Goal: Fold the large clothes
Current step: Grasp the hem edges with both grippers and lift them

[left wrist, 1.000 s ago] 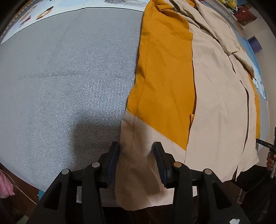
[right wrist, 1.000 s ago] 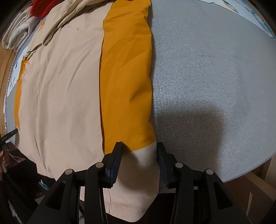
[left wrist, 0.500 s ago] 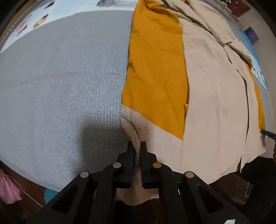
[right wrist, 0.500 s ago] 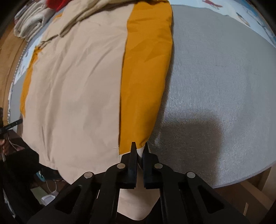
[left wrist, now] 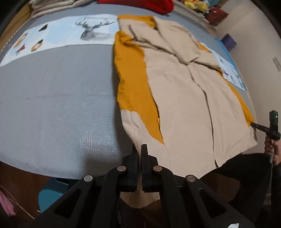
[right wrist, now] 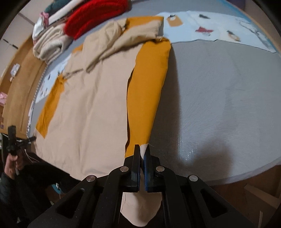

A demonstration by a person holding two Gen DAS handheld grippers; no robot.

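The left gripper (left wrist: 139, 149) is pinched tight on the beige hem corner at one side of the mustard-and-beige coat (left wrist: 184, 98), and the right gripper (right wrist: 142, 150) is clamped the same way on the opposite hem corner, a matched hold that looks meant to carry the bottom edge up toward the collar in one fold. The coat lies flat, front up, on the grey bed cover (left wrist: 58, 98), its hem hanging over the near edge. Bare grey cover lies open either side, while stacked clothes, including a red knit (right wrist: 94, 15), crowd the far end past the collar.
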